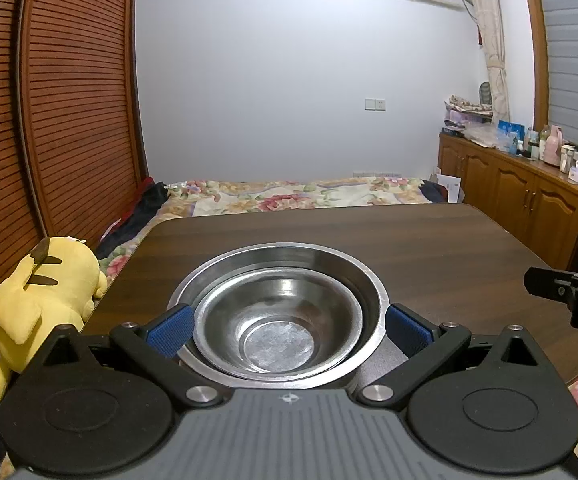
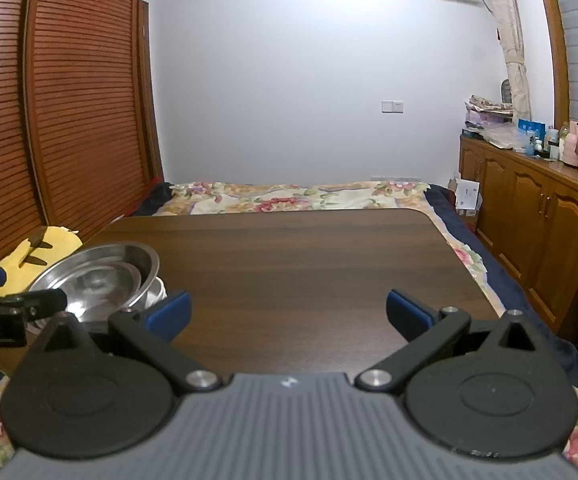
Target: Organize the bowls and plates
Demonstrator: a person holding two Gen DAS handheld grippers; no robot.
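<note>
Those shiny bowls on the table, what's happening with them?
A person holding two grippers is tidying dishes. The smaller steel bowl sits nested inside the bigger steel bowl on the wooden table. The left gripper hangs open around the stack, not squeezing it. The right gripper is open over bare table, holding nothing.

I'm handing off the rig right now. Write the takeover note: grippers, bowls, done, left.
Left gripper: open, its fingers either side of the bowl stack, gripping nothing.
Right gripper: open, empty, over bare table.
Bowls: small steel bowl nested in the large steel bowl, at the table's left near side; something white shows under them.
Done: the bowls are stacked.
Left: no other dishes in view; check outside the frame.
</note>
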